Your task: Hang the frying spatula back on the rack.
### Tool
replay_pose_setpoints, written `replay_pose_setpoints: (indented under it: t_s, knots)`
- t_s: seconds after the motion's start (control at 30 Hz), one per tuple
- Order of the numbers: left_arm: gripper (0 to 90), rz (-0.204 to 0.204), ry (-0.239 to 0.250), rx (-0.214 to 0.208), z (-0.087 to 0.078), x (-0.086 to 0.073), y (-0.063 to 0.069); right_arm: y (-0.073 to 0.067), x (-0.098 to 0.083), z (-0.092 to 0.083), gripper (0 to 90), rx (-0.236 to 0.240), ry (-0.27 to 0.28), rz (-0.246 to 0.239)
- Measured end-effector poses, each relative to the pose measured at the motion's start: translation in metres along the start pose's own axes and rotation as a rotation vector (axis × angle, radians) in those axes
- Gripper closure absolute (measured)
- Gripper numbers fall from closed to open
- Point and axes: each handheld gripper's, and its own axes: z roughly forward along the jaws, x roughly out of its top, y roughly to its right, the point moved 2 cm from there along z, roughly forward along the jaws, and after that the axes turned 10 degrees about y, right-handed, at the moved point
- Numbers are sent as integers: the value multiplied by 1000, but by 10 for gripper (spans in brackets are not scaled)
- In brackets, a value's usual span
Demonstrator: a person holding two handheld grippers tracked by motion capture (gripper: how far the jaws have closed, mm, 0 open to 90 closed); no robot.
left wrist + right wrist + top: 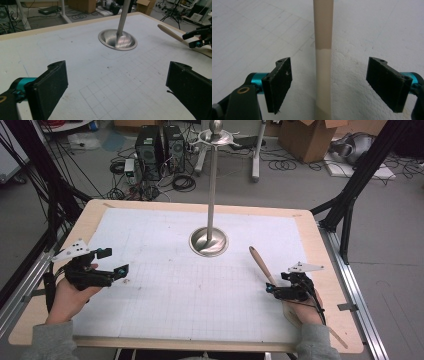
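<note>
A long wooden utensil (pixel 260 261) lies on the white grid mat (pixel 165 285) at the right, its rounded handle end pointing toward the stand. My right gripper (pixel 276 283) is open and straddles the pale shaft (pixel 323 50), with a clear gap to each pad (pixel 280 82). At the left of the mat my left gripper (pixel 114 261) is open with nothing between its pads (pixel 51 87). In the left gripper view the utensil (pixel 172 34) and the right gripper (pixel 197 37) show at the far right.
A metal stand rises from a round dished base (pixel 208 241) at the mat's middle back; its pole (pixel 212 185) carries a ring at the top. The wooden table edge (pixel 327 270) frames the mat. Computer towers (pixel 150 145), cartons and cables lie on the floor beyond.
</note>
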Motion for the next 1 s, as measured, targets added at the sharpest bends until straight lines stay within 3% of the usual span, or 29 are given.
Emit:
replay_pose_setpoints:
  t_s: [0.57, 1.0]
  knots:
    - [44, 1, -6, 3, 0, -2, -1, -4, -6, -3, 344, -25, -2, -28]
    - [44, 0, -4, 4, 0, -2, 0, -7, -8, -3, 507, -22, -32, -38]
